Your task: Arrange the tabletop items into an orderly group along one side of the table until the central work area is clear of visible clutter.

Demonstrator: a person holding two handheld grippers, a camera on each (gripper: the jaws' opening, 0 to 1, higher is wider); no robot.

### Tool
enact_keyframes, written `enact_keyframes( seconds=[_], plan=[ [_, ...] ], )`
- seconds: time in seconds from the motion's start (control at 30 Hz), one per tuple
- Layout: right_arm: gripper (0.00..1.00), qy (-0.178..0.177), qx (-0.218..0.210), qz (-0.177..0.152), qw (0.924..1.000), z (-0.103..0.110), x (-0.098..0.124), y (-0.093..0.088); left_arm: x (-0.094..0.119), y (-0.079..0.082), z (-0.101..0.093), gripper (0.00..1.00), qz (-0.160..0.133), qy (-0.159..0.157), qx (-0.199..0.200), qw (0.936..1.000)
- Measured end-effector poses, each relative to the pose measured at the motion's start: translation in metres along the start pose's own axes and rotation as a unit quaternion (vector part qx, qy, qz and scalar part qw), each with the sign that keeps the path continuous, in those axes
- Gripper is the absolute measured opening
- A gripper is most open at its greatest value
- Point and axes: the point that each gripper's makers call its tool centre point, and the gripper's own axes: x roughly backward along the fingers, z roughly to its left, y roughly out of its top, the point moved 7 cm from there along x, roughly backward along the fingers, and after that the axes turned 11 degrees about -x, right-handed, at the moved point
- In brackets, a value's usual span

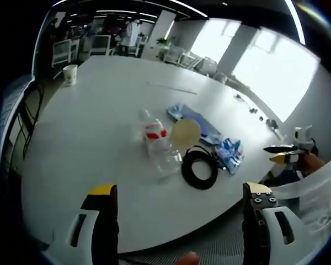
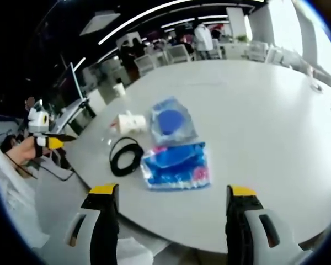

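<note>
Right gripper (image 2: 172, 221): jaws apart, nothing between, hovering at the near edge of the white table (image 2: 265, 127). Just ahead, a flat crinkly blue packet (image 2: 175, 164), long axis across the view. Behind it a 2nd blue plastic bag (image 2: 171, 122). Left of the packet: black cable coil (image 2: 126, 155), round loop. Clear bottle (image 1: 160, 144) on its side, cap end pointing away. Left gripper (image 1: 179, 221): jaws apart, empty. Paper cup (image 1: 70, 74) upright at the far edge.

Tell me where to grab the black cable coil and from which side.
Pinch the black cable coil across one strand of its loop, likely on the arc nearest the table edge. It lies flat and its hollow centre leaves room for a jaw inside. That arc faces away from the plastic bottle and blue packets.
</note>
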Motion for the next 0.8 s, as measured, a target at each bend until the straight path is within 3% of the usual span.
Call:
enact_keyframes(
  seconds=[0.3,0.8],
  plan=[
    [0.77,0.011,0.01,0.01,0.9998,0.002,-0.009,0.005,-0.015,0.01,0.0,0.9,0.004,0.0,0.004,1.0],
    [0.76,0.005,0.004,0.019,0.9998,-0.02,-0.005,0.001,-0.034,0.016,-0.002,0.89,0.014,-0.001,0.008,0.9999]
  ],
)
